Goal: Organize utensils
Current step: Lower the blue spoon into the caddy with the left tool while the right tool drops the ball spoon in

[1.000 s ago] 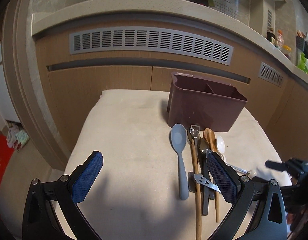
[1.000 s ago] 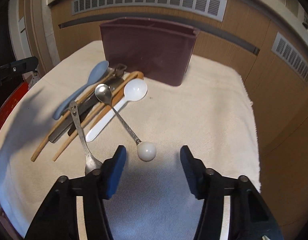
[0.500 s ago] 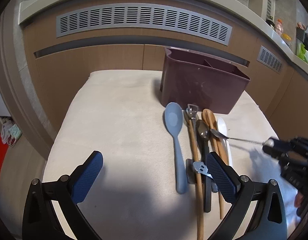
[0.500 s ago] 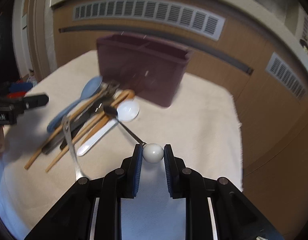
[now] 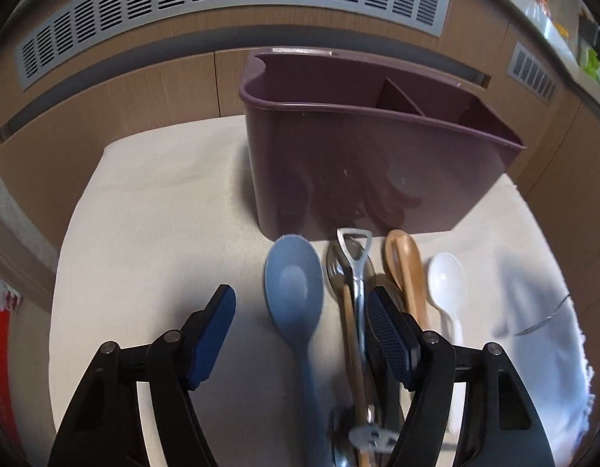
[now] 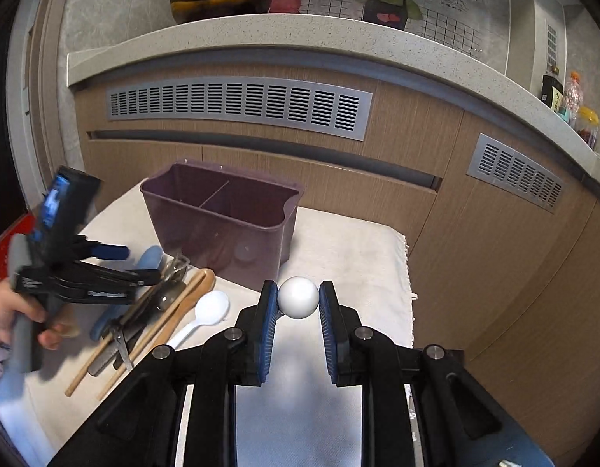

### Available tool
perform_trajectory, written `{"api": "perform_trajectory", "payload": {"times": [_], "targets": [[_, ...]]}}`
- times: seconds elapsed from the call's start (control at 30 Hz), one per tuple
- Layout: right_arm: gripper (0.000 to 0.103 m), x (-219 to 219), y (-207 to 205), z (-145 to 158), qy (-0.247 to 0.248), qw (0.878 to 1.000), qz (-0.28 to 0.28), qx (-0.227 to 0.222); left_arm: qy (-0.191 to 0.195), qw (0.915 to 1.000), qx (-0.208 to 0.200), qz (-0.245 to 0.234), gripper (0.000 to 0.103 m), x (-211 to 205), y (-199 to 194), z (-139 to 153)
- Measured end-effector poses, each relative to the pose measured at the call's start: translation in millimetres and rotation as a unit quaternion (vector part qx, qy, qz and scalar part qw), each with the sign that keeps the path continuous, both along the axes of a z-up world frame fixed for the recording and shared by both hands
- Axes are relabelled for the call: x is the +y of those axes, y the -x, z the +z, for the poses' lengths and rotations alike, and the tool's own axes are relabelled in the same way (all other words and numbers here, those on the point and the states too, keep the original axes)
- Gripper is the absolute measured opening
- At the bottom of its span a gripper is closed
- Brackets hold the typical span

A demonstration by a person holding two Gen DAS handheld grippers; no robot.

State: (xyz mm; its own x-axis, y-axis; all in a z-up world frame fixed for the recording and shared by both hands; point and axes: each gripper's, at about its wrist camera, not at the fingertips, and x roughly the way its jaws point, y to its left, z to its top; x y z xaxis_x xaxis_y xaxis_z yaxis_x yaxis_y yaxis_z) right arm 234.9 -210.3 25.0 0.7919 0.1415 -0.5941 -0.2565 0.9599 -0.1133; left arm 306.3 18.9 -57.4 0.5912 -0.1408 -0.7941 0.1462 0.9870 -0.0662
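Right gripper [image 6: 298,299] clamping round white ball-ended spoon handle [image 6: 298,297], risking rolling out; left gripper [image 5: 300,321] closing around long blue plastic spoon [image 5: 296,292], possibly nudging neighbouring wooden spoon [image 5: 404,268].

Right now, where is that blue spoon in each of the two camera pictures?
Left wrist view: the blue spoon lies centre frame on the cloth, between the fingers of the closing left gripper, bowl toward the purple caddy.
Right wrist view: only its bowl shows at left, behind the left gripper.
Shared landmark: the purple caddy, just beyond the spoon's bowl.
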Motion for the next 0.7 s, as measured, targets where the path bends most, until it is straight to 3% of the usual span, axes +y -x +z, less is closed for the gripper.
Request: {"api": "perform_trajectory", "payload": {"times": [0.17, 0.27, 0.47, 0.7], "targets": [[0.019, 1.6, 1.8, -3.9, 0.0, 1.0, -0.003, 0.005, 0.003, 1.0, 0.004, 0.003, 0.053, -1.3, -11.7, -9.3], [0.019, 2.9, 3.6, -3.0, 0.006, 1.0, -0.003, 0.003, -0.004, 1.0, -0.002, -0.007, 0.035, -2.0, -10.3, -10.2], [0.019, 7.8, 18.7, 7.2, 0.025, 1.0, 0.002, -0.014, 0.024, 0.9982, -0.052, -0.016, 0.035, 9.3, 30.0, 12.4], [0.019, 16.8, 32.2, 37.7, 0.041, 0.998, -0.005, -0.053, 0.043, 0.9849, -0.168, -0.005, 0.035, 10.5, 88.8, 75.4]]}}
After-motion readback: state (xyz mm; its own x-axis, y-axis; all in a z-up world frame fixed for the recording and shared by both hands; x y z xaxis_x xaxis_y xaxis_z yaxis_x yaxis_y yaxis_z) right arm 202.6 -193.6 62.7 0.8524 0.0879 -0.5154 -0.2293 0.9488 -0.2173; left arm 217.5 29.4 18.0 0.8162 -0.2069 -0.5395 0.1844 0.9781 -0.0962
